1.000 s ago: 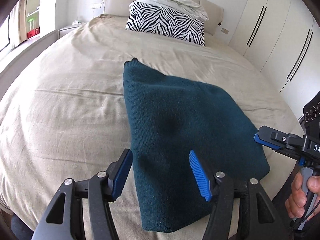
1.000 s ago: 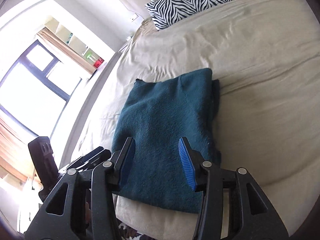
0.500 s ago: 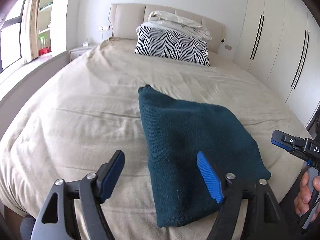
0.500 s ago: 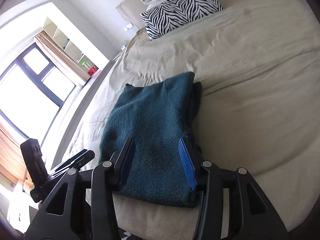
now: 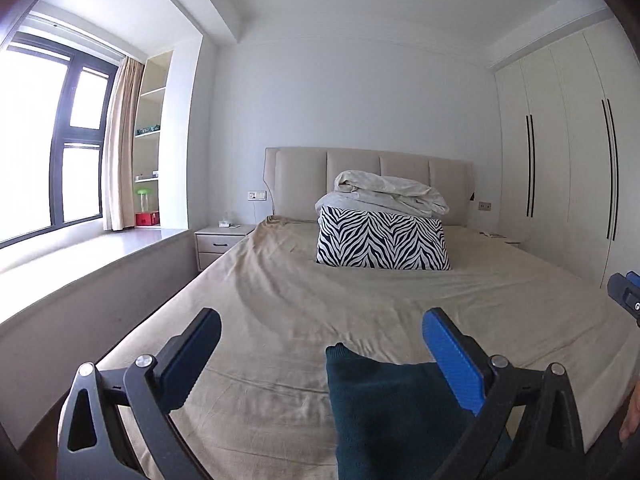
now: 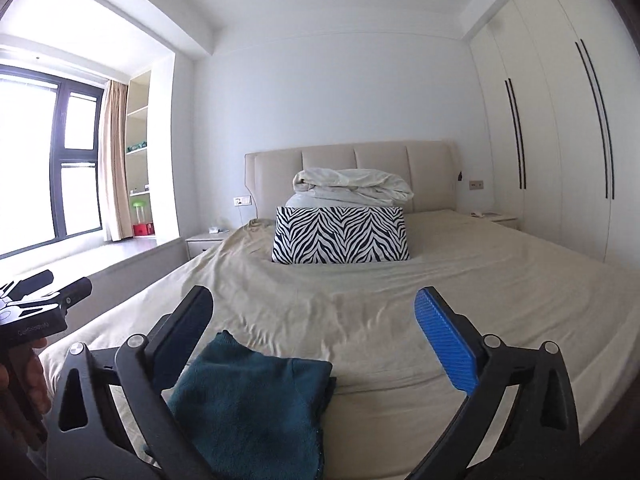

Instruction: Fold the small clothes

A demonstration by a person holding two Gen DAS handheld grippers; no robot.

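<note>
Folded dark teal knit garment (image 5: 384, 408) lies flat on the beige bed sheet (image 5: 304, 304), near the foot edge of the bed closest to me, with its doubled layers showing along the right side in my right wrist view (image 6: 256, 404). My left gripper (image 5: 322, 342) hangs above it with the fingers (image 5: 452, 356) spread wide and opening; nothing is clamped between them, and the garment sits below, partly behind the blue right pad. My right gripper (image 6: 314, 320) is the same: fingers (image 6: 444, 336) far apart and opening, with only open air and bed between the pads, the teal cloth lying under and behind the left finger without being pinched. Both grippers point almost level across the bed toward the headboard.

At the head end of the bed a black and white zebra-striped pillow (image 5: 382, 242) stands on its long edge, and a bundled off-white duvet (image 5: 390, 192) rests on top of it against the padded beige headboard (image 5: 360, 164). A white bedside cabinet (image 5: 220, 242) stands by the head-left corner of the bed, beside the dark-framed window (image 5: 56, 148) with its tan curtain (image 5: 120, 148). White wardrobe doors with long black handles (image 5: 568, 168) line the right wall. Part of a hand (image 6: 28, 368) grips the left gripper's handle at the left edge of the right wrist view.
</note>
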